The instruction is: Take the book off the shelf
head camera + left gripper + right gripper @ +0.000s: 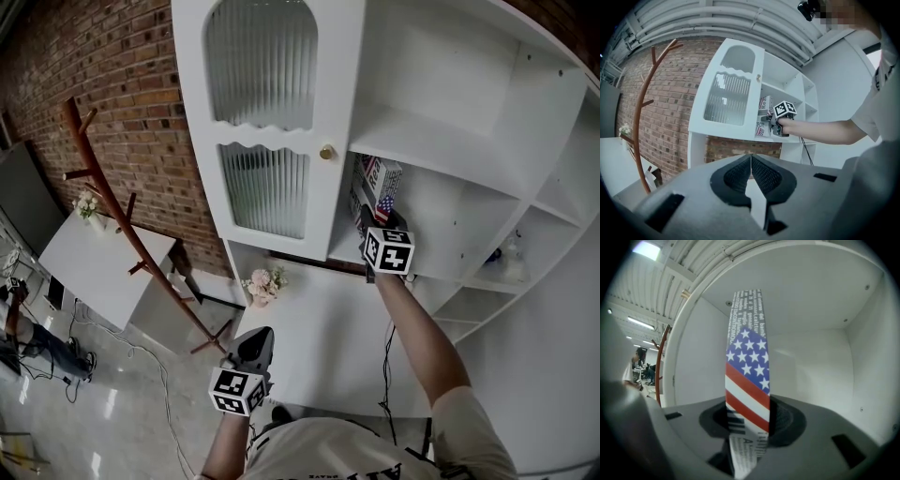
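A book with a stars-and-stripes cover (377, 181) stands upright at the left end of a white cabinet's open shelf (450, 155), beside the door. My right gripper (367, 219) reaches level into that shelf. In the right gripper view the book's spine (746, 357) fills the gap between the pads, and my right gripper (747, 420) is shut on it. The left gripper view shows the same book (764, 104) with the right gripper (772, 123) at it. My left gripper (257, 343) hangs low in front of the cabinet, well away from the book. Its jaws are shut and hold nothing (751, 161).
A ribbed-glass cabinet door (267, 187) with a brass knob (327, 152) stands just left of the book. A small object (511, 251) sits on a right-hand shelf. A wooden coat rack (122, 220), a white table (94, 267) and pink flowers (262, 281) are at the left.
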Demonstrator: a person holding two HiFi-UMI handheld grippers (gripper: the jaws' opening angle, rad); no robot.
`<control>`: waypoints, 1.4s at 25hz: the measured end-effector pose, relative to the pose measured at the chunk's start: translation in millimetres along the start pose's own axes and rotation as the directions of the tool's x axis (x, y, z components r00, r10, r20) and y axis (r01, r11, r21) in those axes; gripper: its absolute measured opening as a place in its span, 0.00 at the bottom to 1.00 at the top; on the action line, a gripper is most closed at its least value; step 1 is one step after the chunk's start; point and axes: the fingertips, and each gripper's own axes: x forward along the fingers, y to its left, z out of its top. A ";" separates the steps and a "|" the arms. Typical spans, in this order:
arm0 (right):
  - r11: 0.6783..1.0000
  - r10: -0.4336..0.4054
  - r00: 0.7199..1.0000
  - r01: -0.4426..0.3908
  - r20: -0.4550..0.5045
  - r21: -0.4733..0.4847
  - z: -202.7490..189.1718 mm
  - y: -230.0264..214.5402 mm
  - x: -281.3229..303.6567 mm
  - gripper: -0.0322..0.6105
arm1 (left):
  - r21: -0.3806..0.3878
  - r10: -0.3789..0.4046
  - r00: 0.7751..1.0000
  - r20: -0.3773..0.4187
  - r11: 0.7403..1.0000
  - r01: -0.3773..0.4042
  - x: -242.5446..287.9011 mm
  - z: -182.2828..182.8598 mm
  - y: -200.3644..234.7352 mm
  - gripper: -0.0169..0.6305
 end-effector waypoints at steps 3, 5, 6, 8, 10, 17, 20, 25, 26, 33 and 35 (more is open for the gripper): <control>0.999 0.016 1.000 -0.016 0.010 -0.034 0.3 -1.6 -16.7 0.31 | 0.006 -0.013 1.000 -0.005 1.000 0.013 1.4 -1.0 -13.1 0.07; 0.999 0.027 0.999 -0.026 0.018 -0.043 2.1 -3.2 -28.3 0.31 | 0.015 -0.022 1.000 -0.008 1.000 0.022 1.6 -1.6 -21.9 0.07; 0.999 0.033 0.999 -0.033 0.022 -0.040 3.5 -4.0 -34.5 0.31 | 0.020 -0.026 1.000 -0.009 0.999 0.026 1.4 -1.8 -26.0 0.07; 0.998 0.050 0.998 -0.049 0.028 -0.031 5.7 -4.8 -46.8 0.31 | 0.026 -0.029 1.000 -0.010 0.999 0.029 0.9 -1.6 -33.0 0.07; 0.997 0.069 0.997 -0.069 0.029 -0.023 6.4 -4.6 -59.1 0.31 | 0.022 -0.028 1.000 -0.014 0.999 0.028 0.2 -1.6 -39.3 0.07; 0.994 0.109 0.994 -0.108 0.027 -0.016 -2.3 -9.5 -97.5 0.31 | 0.015 -0.034 0.999 -0.032 0.999 0.034 -4.5 -6.3 -66.2 0.07; 0.993 0.118 0.992 -0.118 0.031 -0.013 -5.2 -14.8 -110.7 0.31 | 0.017 -0.026 0.999 -0.037 0.999 0.027 -7.7 -10.4 -75.4 0.07; 0.988 0.152 0.988 -0.152 0.035 -0.001 -10.6 -20.7 -133.0 0.31 | 0.015 -0.005 0.999 -0.041 1.000 0.005 -13.2 -16.0 -87.6 0.07; 0.987 0.159 0.987 -0.159 0.038 -0.001 -10.9 -21.3 -138.0 0.31 | 0.015 0.000 0.999 -0.039 1.000 0.001 -14.7 -15.9 -89.8 0.07; 0.980 0.199 0.978 -0.199 0.057 -0.002 -14.5 -23.8 -174.4 0.31 | -0.003 0.035 0.999 -0.030 0.999 -0.035 -29.9 -21.2 -102.1 0.07; 0.978 0.209 0.976 -0.209 0.063 -0.005 -17.4 -23.5 -186.1 0.31 | -0.003 0.046 0.998 -0.030 0.999 -0.047 -36.2 -22.6 -105.0 0.07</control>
